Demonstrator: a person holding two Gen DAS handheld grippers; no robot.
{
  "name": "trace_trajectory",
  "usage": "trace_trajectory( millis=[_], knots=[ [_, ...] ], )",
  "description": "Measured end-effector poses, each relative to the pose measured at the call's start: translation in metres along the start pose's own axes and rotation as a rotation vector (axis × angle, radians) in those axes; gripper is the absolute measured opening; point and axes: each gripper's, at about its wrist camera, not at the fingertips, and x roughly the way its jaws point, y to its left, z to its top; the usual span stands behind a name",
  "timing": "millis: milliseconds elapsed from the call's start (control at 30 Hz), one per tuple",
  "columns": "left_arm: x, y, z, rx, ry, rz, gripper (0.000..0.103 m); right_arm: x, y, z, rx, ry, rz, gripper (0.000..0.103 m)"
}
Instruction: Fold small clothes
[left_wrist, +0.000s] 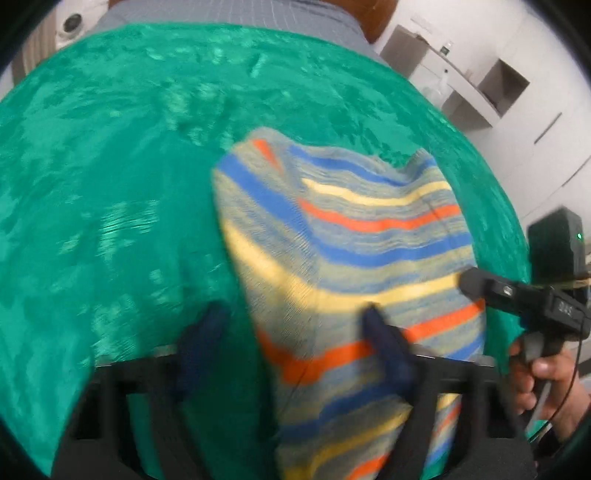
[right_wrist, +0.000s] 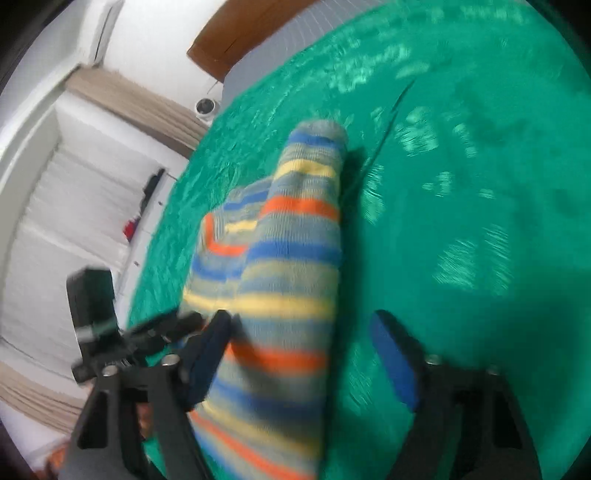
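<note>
With both the left tool (left_wrist: 295, 325) and right tool (right_wrist: 303, 339) spread apart over the striped garment (left_wrist: 351, 251) at five o'clock on the green bedspread (left_wrist: 110, 166), its half-made fold could spring open.

Looks like a home bedroom: green bedspread (left_wrist: 110, 166) under the fingers, wooden headboard (right_wrist: 236, 40) beyond, beige curtains (right_wrist: 129, 99) and white shelving (left_wrist: 491, 92) behind.
</note>
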Motion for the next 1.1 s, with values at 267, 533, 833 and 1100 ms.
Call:
trace_trajectory(
  millis=[267, 533, 833, 1100],
  knots=[
    [0.000, -0.037, 0.007, 0.005, -0.082, 0.115, 0.015, 0.027, 0.111, -0.038, -0.610, -0.060, -0.477, 0.024],
    [-0.077, -0.044, 0.012, 0.009, -0.223, 0.095, 0.015, -0.023, 0.148, -0.035, -0.564, -0.192, -0.325, 0.023],
    [-0.091, -0.010, -0.020, -0.021, -0.277, 0.376, 0.091, -0.027, 0.121, -0.007, -0.428, -0.128, -0.410, 0.076],
    [-0.132, -0.050, -0.117, 0.094, -0.408, 0.584, 0.102, -0.074, 0.098, -0.089, -0.518, -0.104, -0.534, 0.088]
  ],
)
